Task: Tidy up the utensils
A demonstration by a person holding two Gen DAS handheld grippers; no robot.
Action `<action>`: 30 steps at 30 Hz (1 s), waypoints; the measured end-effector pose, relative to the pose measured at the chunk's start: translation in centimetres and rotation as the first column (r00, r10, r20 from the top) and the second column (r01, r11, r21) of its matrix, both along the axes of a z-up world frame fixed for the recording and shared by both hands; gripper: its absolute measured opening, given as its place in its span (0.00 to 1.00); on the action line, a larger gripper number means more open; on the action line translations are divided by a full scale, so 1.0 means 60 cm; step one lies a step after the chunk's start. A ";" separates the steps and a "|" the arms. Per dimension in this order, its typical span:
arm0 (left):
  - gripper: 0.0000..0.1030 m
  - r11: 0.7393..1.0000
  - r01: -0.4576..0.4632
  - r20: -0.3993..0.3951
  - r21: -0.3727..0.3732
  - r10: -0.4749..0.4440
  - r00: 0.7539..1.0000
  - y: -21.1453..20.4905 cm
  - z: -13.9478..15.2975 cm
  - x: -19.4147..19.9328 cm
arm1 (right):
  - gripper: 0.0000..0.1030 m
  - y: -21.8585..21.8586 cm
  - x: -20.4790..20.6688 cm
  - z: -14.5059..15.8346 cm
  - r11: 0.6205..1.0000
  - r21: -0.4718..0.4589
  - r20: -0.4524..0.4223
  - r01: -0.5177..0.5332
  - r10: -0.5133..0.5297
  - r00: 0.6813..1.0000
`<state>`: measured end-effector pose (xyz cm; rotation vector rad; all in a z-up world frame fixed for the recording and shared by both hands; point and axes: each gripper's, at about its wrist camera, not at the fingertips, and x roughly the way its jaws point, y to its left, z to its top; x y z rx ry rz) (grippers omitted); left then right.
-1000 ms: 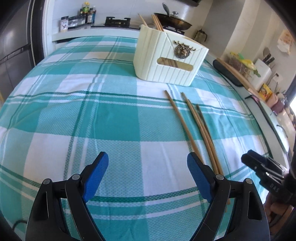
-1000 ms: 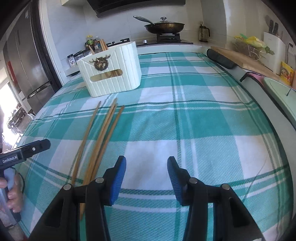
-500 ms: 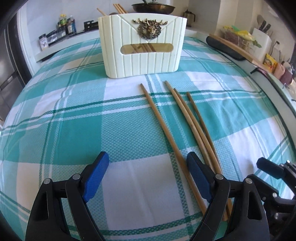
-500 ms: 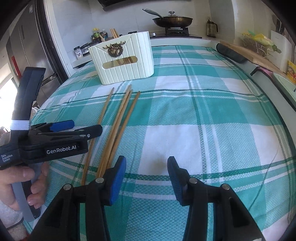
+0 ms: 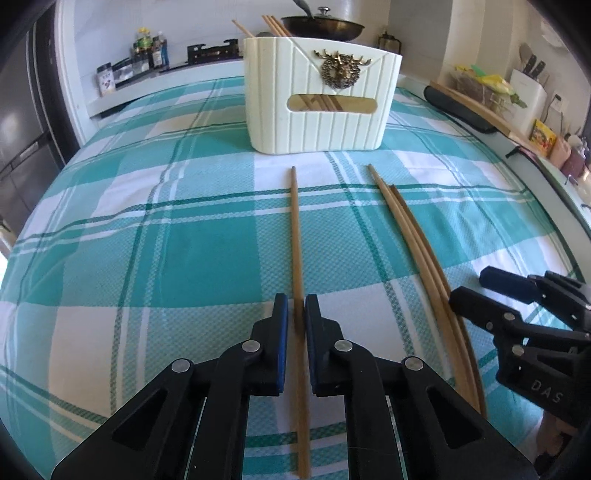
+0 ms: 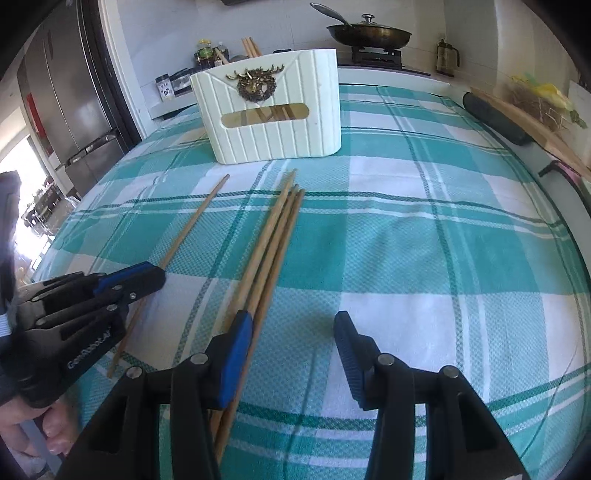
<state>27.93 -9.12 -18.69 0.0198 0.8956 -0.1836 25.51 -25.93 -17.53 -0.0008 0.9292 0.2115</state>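
My left tool [image 5: 296, 314] has just closed its blue pads around the lone chopstick [image 5: 297, 266], which lies straight toward the cream utensil holder [image 5: 320, 107] on the checked tabletop [image 5: 147, 240]. The pads sit tight against the stick on both sides, and the stick runs on beneath the tool toward me. I cannot tell whether it has left the cloth.

My right tool [image 6: 293, 332] stands about half open with nothing between its pads. The bundle of three chopsticks [image 6: 275, 236] lies just beside its left pad, outside the gap, tips pointing at the holder. From the right view I see the left tool [image 6: 147, 275] low over the single stick, well to the left of the bundle.

More chopsticks [image 5: 275, 25] stand inside the holder, leaning left.
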 end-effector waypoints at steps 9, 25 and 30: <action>0.09 0.999 -0.015 0.017 0.043 0.014 1.000 0.005 -0.003 -0.008 | 0.45 0.015 0.005 0.002 0.998 -0.061 -0.017 -0.017 0.016 1.000; 0.06 0.996 -0.086 -0.035 0.016 0.086 0.996 0.073 0.000 -0.046 | 0.11 -0.073 -0.026 0.007 0.979 -0.164 0.003 0.122 -0.123 0.992; 0.77 0.999 -0.040 -0.032 0.014 0.041 0.999 0.070 -0.003 -0.049 | 0.59 -0.103 -0.054 0.011 0.993 -0.044 0.045 0.109 -0.107 0.993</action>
